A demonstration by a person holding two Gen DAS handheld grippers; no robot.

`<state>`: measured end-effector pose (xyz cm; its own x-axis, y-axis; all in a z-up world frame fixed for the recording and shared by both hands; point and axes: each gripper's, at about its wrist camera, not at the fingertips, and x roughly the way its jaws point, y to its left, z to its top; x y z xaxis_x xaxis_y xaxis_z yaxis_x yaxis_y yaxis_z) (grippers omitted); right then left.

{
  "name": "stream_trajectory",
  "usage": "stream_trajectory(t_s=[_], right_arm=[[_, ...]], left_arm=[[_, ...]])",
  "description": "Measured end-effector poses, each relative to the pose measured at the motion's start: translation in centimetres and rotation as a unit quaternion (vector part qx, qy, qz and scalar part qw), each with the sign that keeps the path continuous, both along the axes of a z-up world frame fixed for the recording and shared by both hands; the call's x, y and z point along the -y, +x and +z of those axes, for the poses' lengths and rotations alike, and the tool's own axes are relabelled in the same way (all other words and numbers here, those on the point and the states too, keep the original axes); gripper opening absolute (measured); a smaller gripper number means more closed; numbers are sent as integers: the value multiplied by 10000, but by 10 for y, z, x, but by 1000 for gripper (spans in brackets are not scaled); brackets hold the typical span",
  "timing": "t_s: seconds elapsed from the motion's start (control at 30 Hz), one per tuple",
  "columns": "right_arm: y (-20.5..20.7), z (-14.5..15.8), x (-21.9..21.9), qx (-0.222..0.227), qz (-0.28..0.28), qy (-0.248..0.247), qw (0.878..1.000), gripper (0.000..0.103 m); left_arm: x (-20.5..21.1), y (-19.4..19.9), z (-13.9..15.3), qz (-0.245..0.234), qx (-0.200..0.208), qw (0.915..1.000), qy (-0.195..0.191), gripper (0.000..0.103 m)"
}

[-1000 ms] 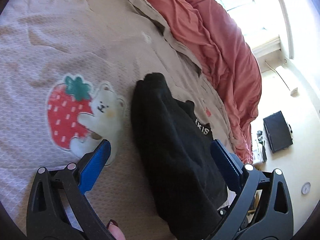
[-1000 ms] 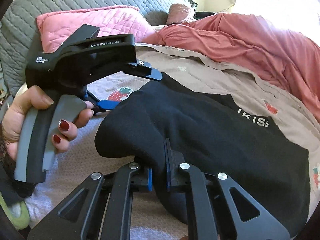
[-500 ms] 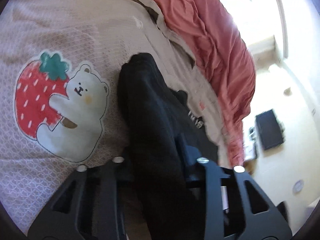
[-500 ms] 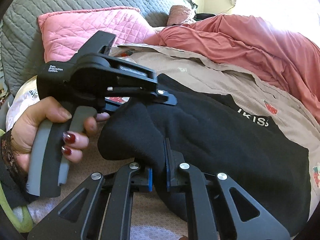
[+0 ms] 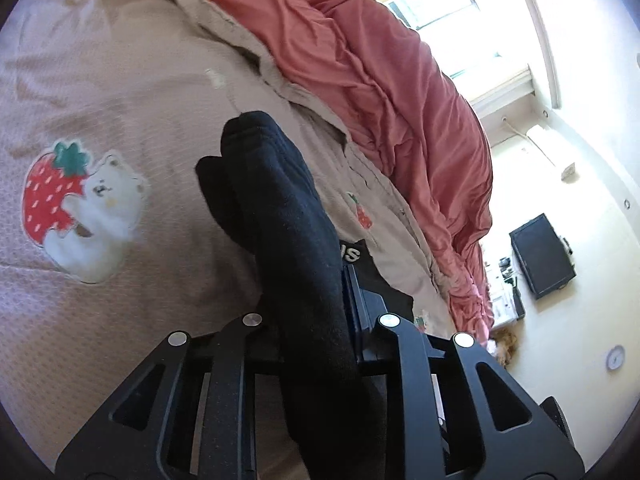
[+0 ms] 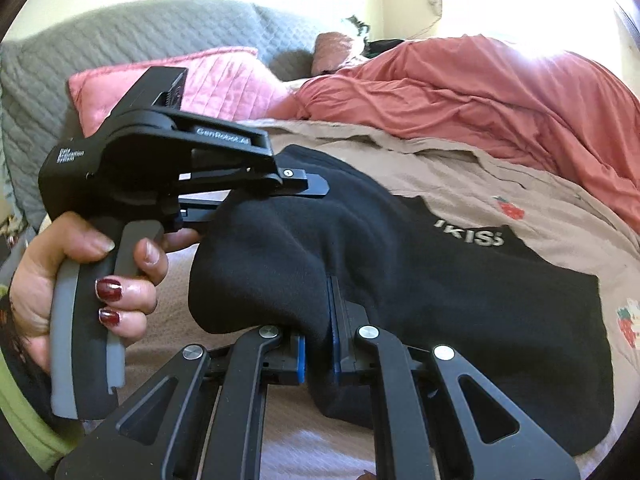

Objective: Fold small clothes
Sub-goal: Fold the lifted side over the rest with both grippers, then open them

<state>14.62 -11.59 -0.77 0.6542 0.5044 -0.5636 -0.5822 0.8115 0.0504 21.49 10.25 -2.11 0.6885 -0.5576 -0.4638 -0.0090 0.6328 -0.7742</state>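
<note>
A black garment (image 6: 400, 264) with white lettering lies on the beige bedspread (image 5: 120, 320), its far part flat and its near edge gathered up off the cover by both tools. The right gripper (image 6: 318, 344) is clamped tight on a bunched fold of that black cloth, the fabric pinched between its blue pads and hanging down on both sides of them. The left gripper (image 5: 316, 320) comes in from the left side of the garment; its jaws are closing on a thick ridge of the same cloth, which already fills the gap between them and runs forward past the tips as a rounded hump. From the right wrist view, the left tool sits up against the garment's left edge, its blue-tipped fingers (image 6: 312, 189) reaching over the fabric, held by a hand (image 6: 88, 280) with dark red nails. A strawberry-and-bear print (image 5: 80, 208) sits on the bedspread just left of the lifted fold. A salmon-red duvet (image 5: 380, 80) is heaped beyond the garment, well apart from both tools.
</note>
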Motion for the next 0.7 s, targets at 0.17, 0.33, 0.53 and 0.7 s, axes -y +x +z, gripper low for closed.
stream_trajectory(t_s=[0.17, 0.33, 0.53, 0.7], right_arm=[[1, 11, 43, -104, -305, 425, 9986, 7], [-2, 15, 87, -123, -637, 793, 9947, 7], [0, 10, 141, -275, -1039, 1149, 9875, 7], [2, 0, 177, -464, -1341, 1397, 9800, 7]], left_arm=[[38, 7, 28, -103, 11, 9993, 371, 14], [91, 16, 51, -354, 80, 9958, 842, 14], [152, 27, 56, -710, 51, 9909, 1145, 14], [200, 39, 50, -1030, -45, 9828, 1535, 14]])
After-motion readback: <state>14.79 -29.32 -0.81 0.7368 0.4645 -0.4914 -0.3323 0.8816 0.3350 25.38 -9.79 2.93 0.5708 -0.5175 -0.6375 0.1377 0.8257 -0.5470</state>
